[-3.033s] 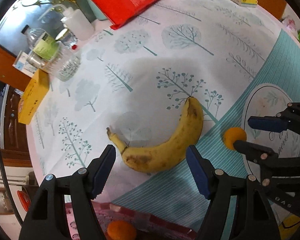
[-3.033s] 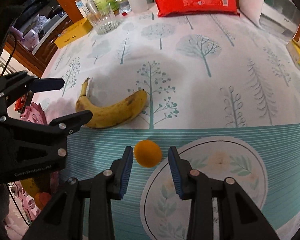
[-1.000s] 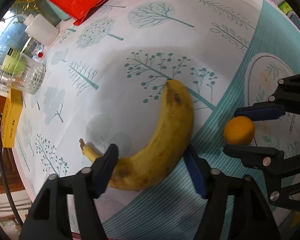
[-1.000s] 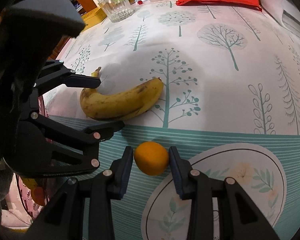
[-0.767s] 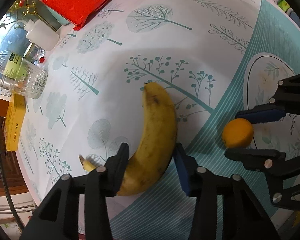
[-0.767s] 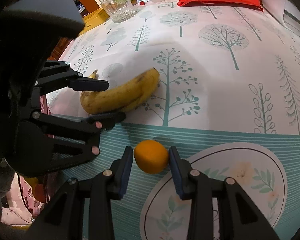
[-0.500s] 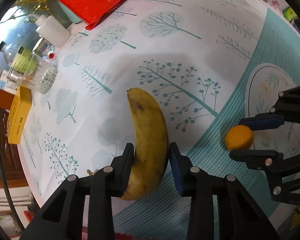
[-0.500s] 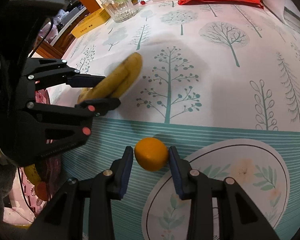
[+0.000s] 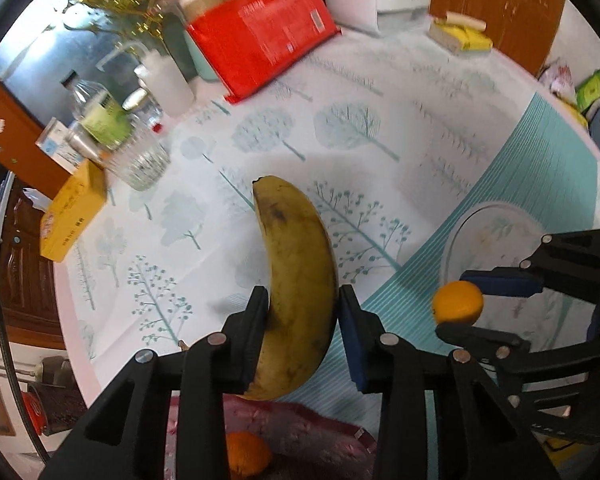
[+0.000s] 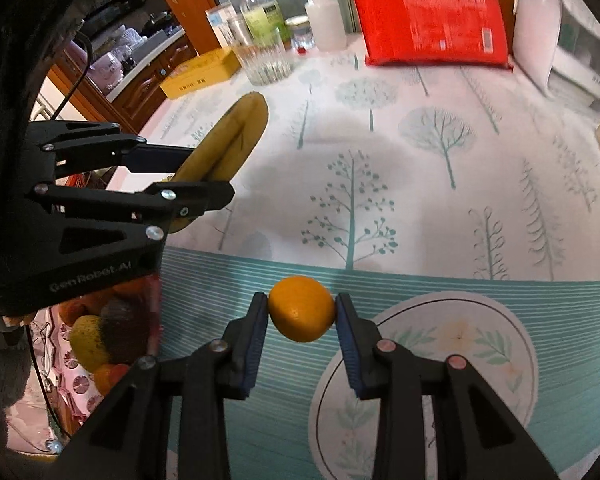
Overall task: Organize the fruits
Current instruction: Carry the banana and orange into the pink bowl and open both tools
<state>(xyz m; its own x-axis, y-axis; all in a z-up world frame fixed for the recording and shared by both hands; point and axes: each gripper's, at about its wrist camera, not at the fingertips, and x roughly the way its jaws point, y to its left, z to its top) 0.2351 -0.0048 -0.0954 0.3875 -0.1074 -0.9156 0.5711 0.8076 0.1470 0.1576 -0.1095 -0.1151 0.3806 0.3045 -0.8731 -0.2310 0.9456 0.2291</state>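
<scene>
Left gripper (image 9: pixel 302 316): jaws pinch the speckled yellow banana (image 9: pixel 296 280) across its thicker lower half. The banana is clear of the tabletop; its dark blossom tip points up and away from the camera, over the white part of the cloth. In the right wrist view the same banana (image 10: pixel 230 136) juts out beyond the black fingers at a slant.

Right gripper (image 10: pixel 301 312): jaws clamp the small round orange fruit (image 10: pixel 302 308), the blue pads pressing its two sides. It hangs above the teal striped band of the tablecloth (image 10: pixel 420 184), just beside the printed round floral medallion. From the left wrist view the orange (image 9: pixel 458 303) sits between the right gripper's fingers, off to the right of the banana.

The white vinyl cloth with teal tree prints covers the whole tabletop. Along its far edge: a red foil bag (image 9: pixel 260 32) propped at a lean, a white squeeze bottle (image 9: pixel 166 80), a clear bottle with a green label (image 9: pixel 100 116) and a ribbed drinking glass (image 9: pixel 138 160). A flat yellow carton (image 9: pixel 72 212) lies at the left edge. A yellow packet (image 9: pixel 462 38) lies near the far right corner.

Below the near edge a pink patterned basket (image 10: pixel 72 368) holds several fruits: one yellowish, one dark, some orange. Another orange fruit (image 9: pixel 246 456) shows beneath the left gripper, partly hidden.
</scene>
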